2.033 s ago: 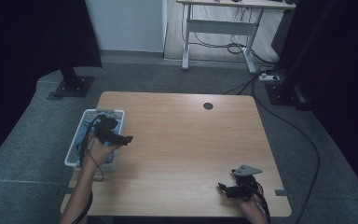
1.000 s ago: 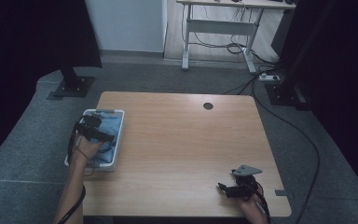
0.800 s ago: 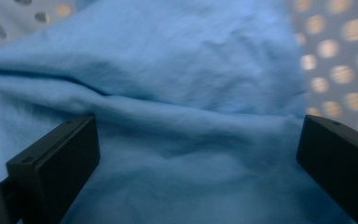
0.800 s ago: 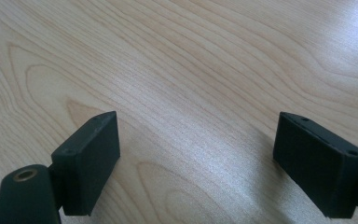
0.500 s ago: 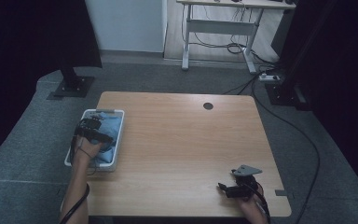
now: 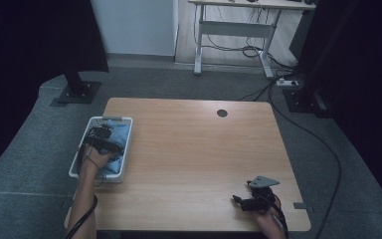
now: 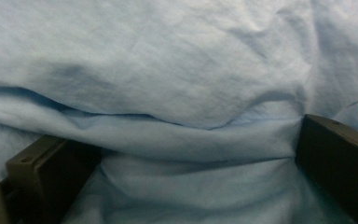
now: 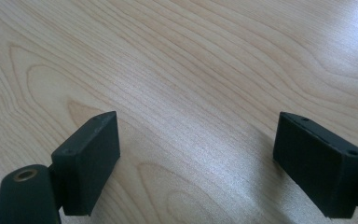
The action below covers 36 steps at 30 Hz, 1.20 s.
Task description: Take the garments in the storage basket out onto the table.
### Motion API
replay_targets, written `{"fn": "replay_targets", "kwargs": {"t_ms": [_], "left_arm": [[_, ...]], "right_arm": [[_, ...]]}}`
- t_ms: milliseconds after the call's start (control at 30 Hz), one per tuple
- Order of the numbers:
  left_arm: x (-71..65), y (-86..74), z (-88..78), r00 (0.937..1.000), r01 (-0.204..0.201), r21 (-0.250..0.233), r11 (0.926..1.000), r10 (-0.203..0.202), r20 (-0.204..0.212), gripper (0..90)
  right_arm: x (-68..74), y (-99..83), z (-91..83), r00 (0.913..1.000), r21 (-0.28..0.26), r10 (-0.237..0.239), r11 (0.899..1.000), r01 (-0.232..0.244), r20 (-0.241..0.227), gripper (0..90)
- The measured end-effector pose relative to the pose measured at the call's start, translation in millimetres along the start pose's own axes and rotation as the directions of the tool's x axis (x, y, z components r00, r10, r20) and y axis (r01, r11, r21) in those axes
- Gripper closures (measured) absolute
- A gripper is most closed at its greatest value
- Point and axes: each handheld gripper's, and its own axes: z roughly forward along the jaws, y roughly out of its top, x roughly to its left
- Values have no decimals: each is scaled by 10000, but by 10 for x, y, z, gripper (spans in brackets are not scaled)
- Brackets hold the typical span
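A light blue cloth [image 6: 121, 131] lies crumpled inside a white basket [image 6: 110, 119] at the table's left edge. My left gripper [image 6: 115, 148] is down in the basket, pressed into the cloth. In the left gripper view its jaws stand wide apart, and a fold of the blue cloth [image 7: 168, 70] bulges between them around the left gripper [image 7: 186, 154]. My right gripper [image 6: 237, 200] rests low over the wooden table [image 6: 194, 144] near the front right corner. The right gripper [image 8: 196, 140] is open, with bare wood between its jaws.
A round dark cable hole [image 6: 222, 113] sits near the table's far edge. Grey carpet surrounds the table, with a desk frame [image 6: 229, 30] and cables [image 6: 308, 124] behind it. Dark curtains hang at both sides.
My left gripper has swung from the basket's right edge into the basket and dropped onto the blue cloth. The right gripper has stayed still.
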Motion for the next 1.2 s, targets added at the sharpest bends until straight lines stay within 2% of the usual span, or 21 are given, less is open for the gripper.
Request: {"fn": "replay_targets", "kwargs": {"t_ms": [133, 200, 233, 300, 333, 500, 600, 733, 833, 1000, 1200], "left_arm": [[-35, -15, -31, 9998, -117, -245, 9996, 120, 129, 108], [-61, -18, -58, 9993, -289, -362, 9989, 298, 228, 192], [-79, -20, -77, 9988, -376, -463, 9982, 391, 312, 264], [-131, -24, -96, 9969, -606, -738, 9954, 640, 456, 476], [-157, -18, -95, 9967, -647, -774, 9949, 682, 432, 539], [-212, 48, -97, 9991, -278, -453, 9986, 292, 299, 693], [-205, 67, -99, 9993, -125, -346, 9993, 138, 353, 731], [-135, 52, -106, 9963, 301, -444, 9986, -264, 814, 749], [-113, 69, -117, 9951, 353, -350, 9988, -319, 935, 759], [-84, 64, -179, 9953, 308, -545, 9980, -256, 937, 770], [-24, 39, -383, 9960, 367, -1008, 9942, -282, 843, 776]], "right_arm": [[2, 6, 7, 10000, -13, -6, 10000, 6, -8, 141], [2, 7, 8, 10000, -12, -21, 10000, 21, -14, 141], [3, 7, 9, 10000, -13, -23, 10000, 23, -15, 141], [3, 9, 10, 10000, -13, -31, 10000, 31, -21, 141], [3, 9, 11, 10000, -11, -39, 10000, 39, -25, 141], [7, 10, 12, 10000, -11, -64, 10000, 64, -64, 141], [8, 9, 12, 9999, -17, -83, 10000, 83, -85, 141], [10, 10, 12, 9999, -20, -82, 10000, 82, -93, 141], [11, 9, 12, 9999, -19, -82, 10000, 82, -98, 141], [12, 9, 12, 9999, -20, -88, 10000, 88, -108, 141], [12, 9, 12, 9999, -19, -90, 10000, 89, -108, 141]]}}
